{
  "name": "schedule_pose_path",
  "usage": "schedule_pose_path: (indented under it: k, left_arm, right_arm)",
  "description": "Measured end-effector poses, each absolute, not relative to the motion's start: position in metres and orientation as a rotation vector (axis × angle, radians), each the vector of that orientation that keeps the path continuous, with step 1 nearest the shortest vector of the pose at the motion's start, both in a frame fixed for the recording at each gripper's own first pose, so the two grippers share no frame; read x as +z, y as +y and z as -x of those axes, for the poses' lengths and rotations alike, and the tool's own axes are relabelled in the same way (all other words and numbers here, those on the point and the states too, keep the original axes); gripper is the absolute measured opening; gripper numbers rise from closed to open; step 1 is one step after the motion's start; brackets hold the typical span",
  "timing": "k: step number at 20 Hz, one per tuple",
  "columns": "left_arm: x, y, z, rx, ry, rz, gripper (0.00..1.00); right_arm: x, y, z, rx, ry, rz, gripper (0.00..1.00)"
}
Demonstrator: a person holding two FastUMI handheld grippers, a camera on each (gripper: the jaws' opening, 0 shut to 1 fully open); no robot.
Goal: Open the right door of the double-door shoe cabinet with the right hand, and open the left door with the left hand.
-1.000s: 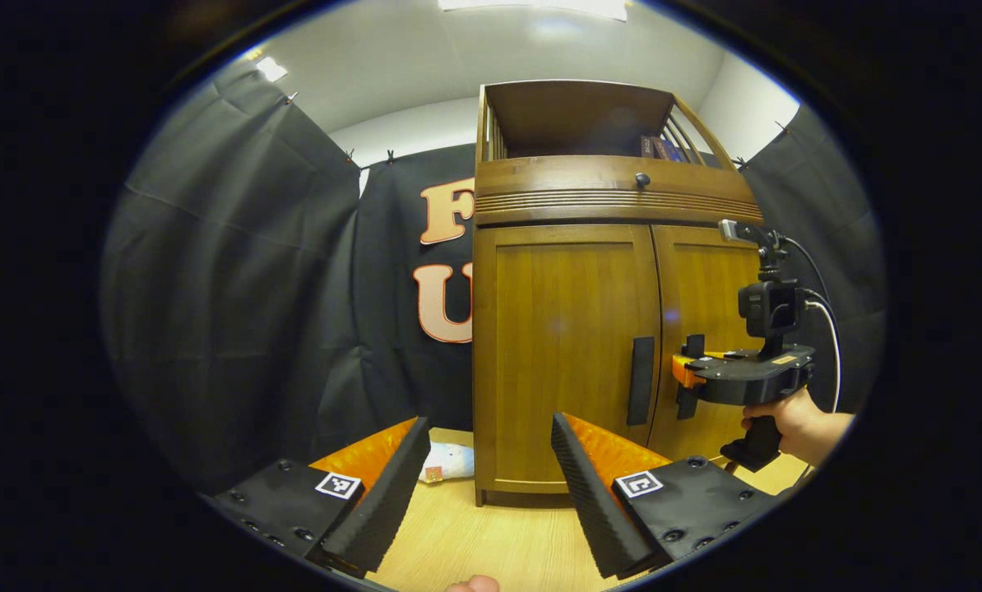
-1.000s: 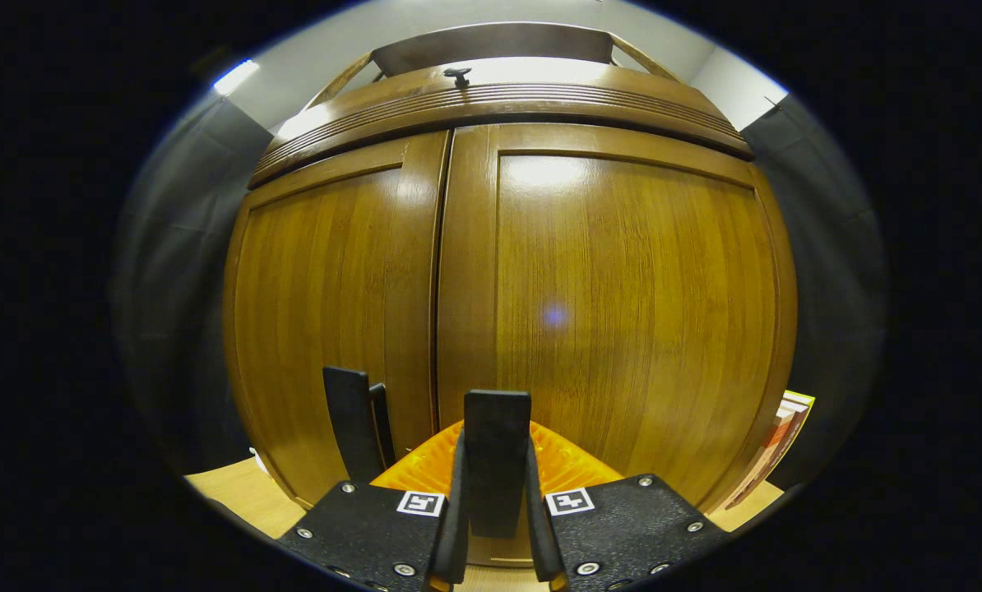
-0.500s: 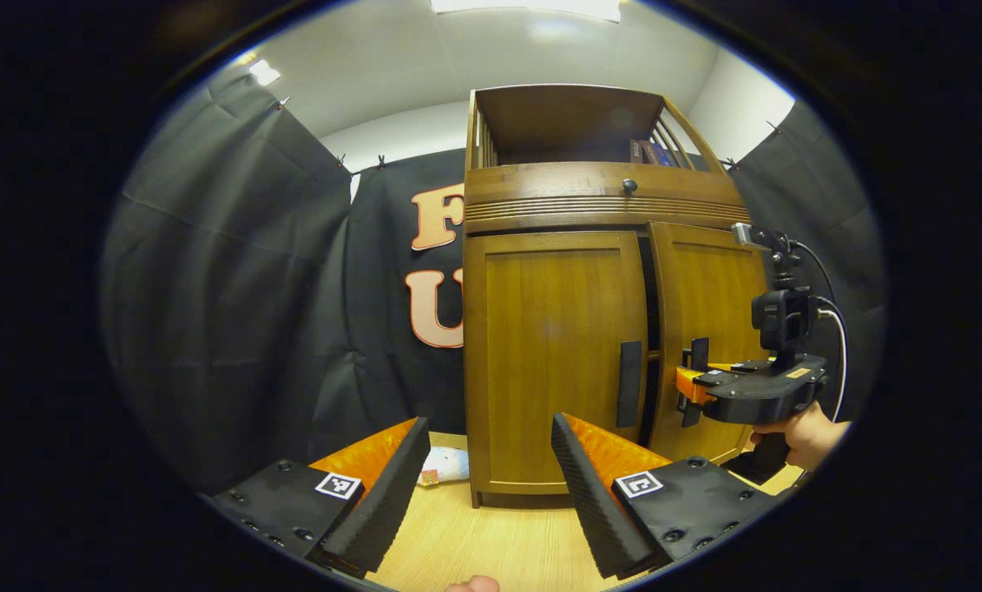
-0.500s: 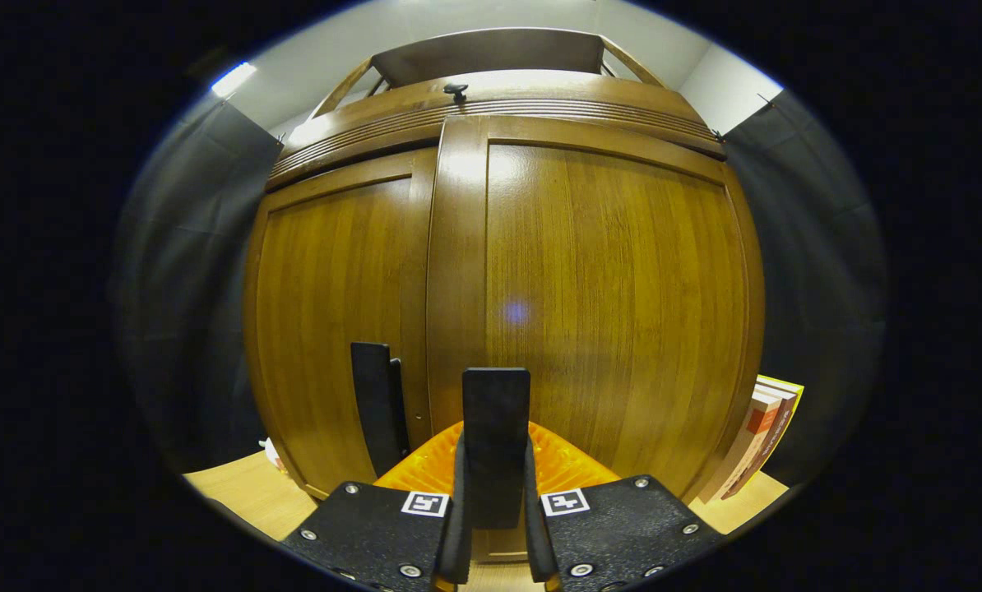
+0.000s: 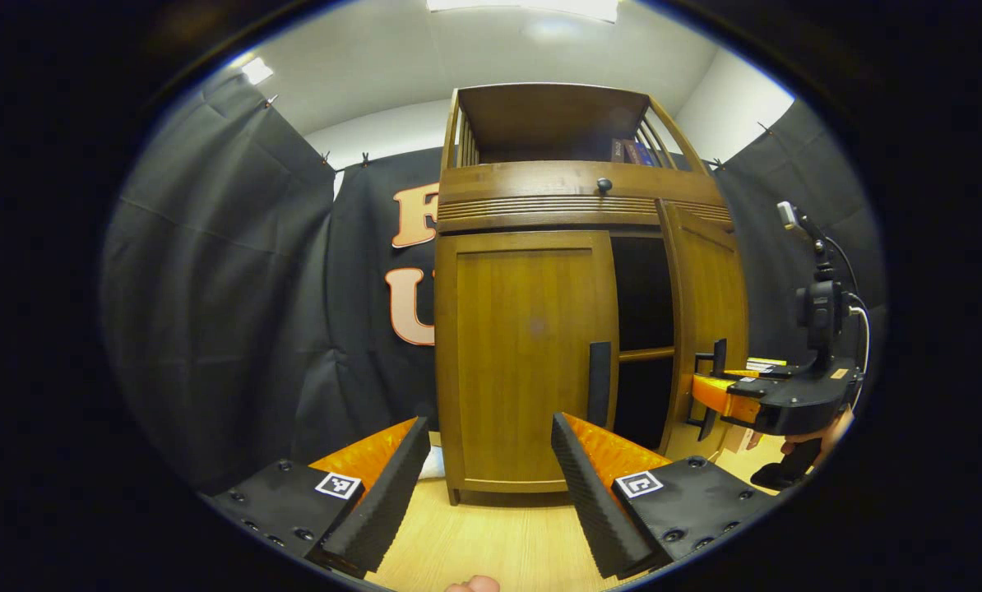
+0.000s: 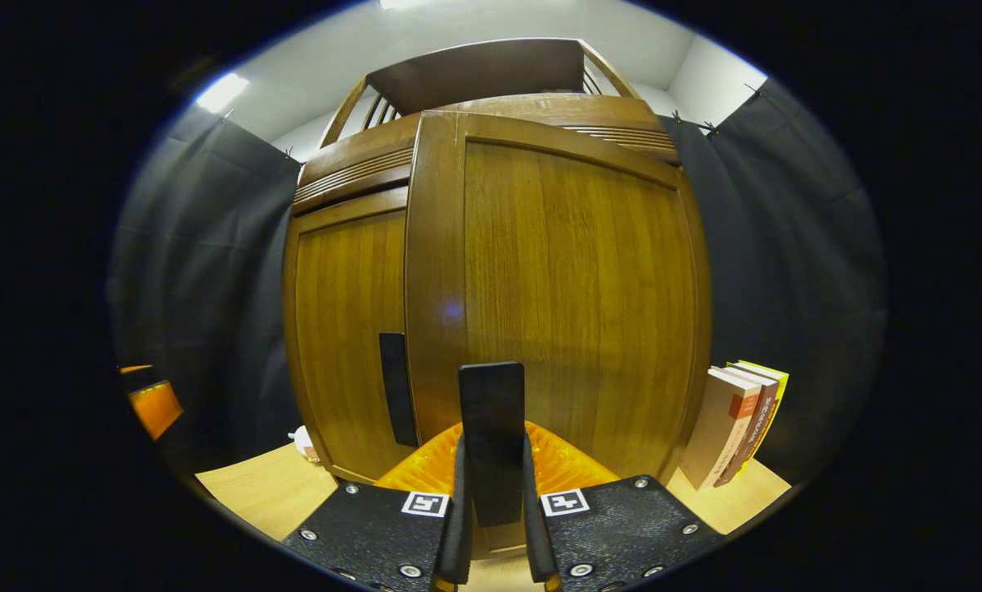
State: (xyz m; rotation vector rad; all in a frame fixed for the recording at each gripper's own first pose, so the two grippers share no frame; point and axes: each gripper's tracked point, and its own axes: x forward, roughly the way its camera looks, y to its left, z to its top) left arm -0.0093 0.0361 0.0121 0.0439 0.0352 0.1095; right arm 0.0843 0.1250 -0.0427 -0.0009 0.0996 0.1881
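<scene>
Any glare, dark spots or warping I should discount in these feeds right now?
Right gripper view: a small pale glare spot on the right door, whose edges bow from fisheye. Left gripper view: ceiling light blown out, open cabinet interior too dark to read.

Each gripper carried black finger mounts studded with round screws, and every mount bore a small square black-and-white tag. The left gripper (image 5: 483,493) had ridged, sawtooth-faced fingers. On the right gripper (image 6: 492,526) the screws looked silver. Seen from the left gripper view, that right gripper had a black body topped by a small camera on a post, a looping cable, and a pistol-style grip.
</scene>
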Motion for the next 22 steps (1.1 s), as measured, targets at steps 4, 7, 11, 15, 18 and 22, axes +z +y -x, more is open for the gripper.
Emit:
schedule_pose_path:
  k: [4,7,11,15,18,22]
  left_arm:
    - [0.011,0.022,0.007,0.088,0.038,-0.038,0.94]
    - [0.007,0.006,0.005,0.065,0.049,-0.012,0.94]
    - [0.007,-0.013,0.000,0.041,0.053,-0.003,0.96]
    - [0.001,-0.025,-0.005,0.023,0.065,0.018,0.94]
    - [0.000,-0.036,-0.007,0.003,0.074,0.032,0.97]
    - [-0.001,-0.045,-0.011,-0.021,0.078,0.041,0.94]
  right_arm:
    - [-0.039,0.107,-0.063,0.191,0.110,0.013,0.27]
    - [-0.036,0.092,-0.047,0.174,0.114,0.013,0.27]
    - [-0.037,0.065,-0.026,0.142,0.124,0.069,0.22]
    - [-0.043,0.040,-0.013,0.113,0.160,0.101,0.26]
    - [-0.041,0.021,-0.003,0.083,0.154,0.045,0.20]
    - [-0.039,-0.007,0.008,0.053,0.147,0.051,0.15]
